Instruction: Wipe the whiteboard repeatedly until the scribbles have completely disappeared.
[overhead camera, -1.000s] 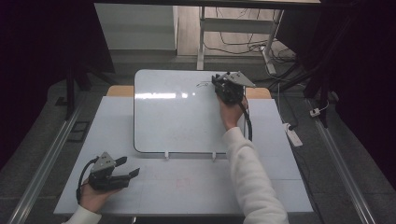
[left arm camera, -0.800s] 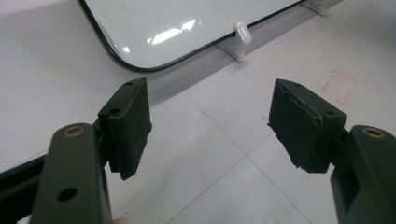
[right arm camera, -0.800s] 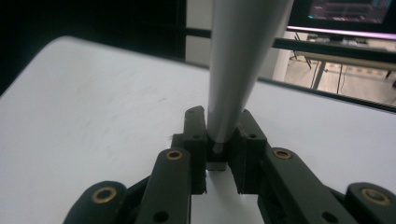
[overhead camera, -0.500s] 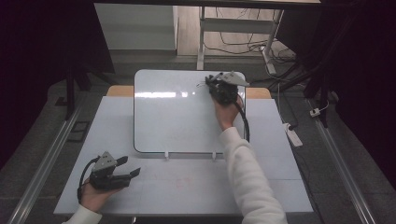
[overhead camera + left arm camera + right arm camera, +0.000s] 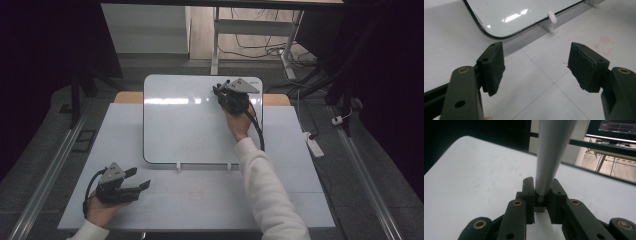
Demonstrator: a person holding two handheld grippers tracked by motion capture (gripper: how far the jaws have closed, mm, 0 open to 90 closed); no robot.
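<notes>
A white whiteboard (image 5: 190,125) lies propped on the light table (image 5: 300,200). My right gripper (image 5: 218,90) hovers over the board's upper right corner, shut on a pale grey marker (image 5: 551,152). The marker's barrel stands up between the pads (image 5: 528,192) over the whiteboard (image 5: 474,175). In the high view the marker (image 5: 223,83) sticks out past the jaws. My left gripper (image 5: 140,178) rests at the table's near left corner, open, with nothing between its jaws. The left gripper view has my left gripper (image 5: 536,65) aimed at the whiteboard's near edge (image 5: 519,15).
Two small white clips (image 5: 178,166) hold the board's near edge, one of them the clip (image 5: 551,17). A faint red square (image 5: 604,45) is drawn on the table. A power strip (image 5: 313,142) lies on the floor to the right.
My right gripper has drifted slightly left along the board's top with the marker in it. The left gripper has kept still.
</notes>
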